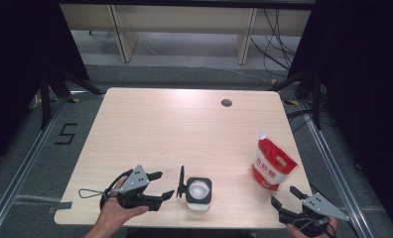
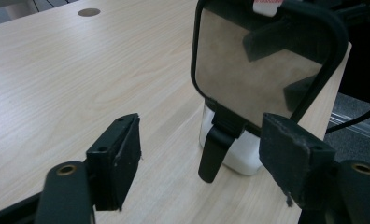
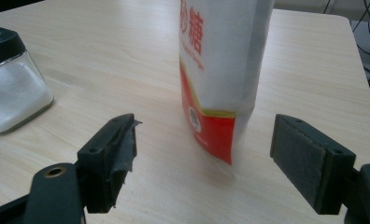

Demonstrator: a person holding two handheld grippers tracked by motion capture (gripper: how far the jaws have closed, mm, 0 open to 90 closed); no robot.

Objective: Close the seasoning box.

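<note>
A square glass jar (image 1: 198, 193) with white powder inside stands near the table's front edge. Its black-framed lid (image 1: 181, 182) is flipped up on the jar's left side. My left gripper (image 1: 165, 184) is open just left of that lid, with its jaws pointing at it. In the left gripper view the raised lid (image 2: 258, 65) and the jar (image 2: 234, 156) stand beyond the gripper (image 2: 202, 128), with nothing between the pads. A red and white pouch (image 1: 273, 163) stands upright at the right. My right gripper (image 1: 283, 194) is open in front of the pouch (image 3: 216, 70), apart from it.
The pale wooden table (image 1: 160, 129) has a round cable hole (image 1: 227, 102) near its far edge. The right gripper view has the jar (image 3: 12, 88) at its left. Beyond the table are wooden furniture legs, black stands on both sides and loose cables at the far right.
</note>
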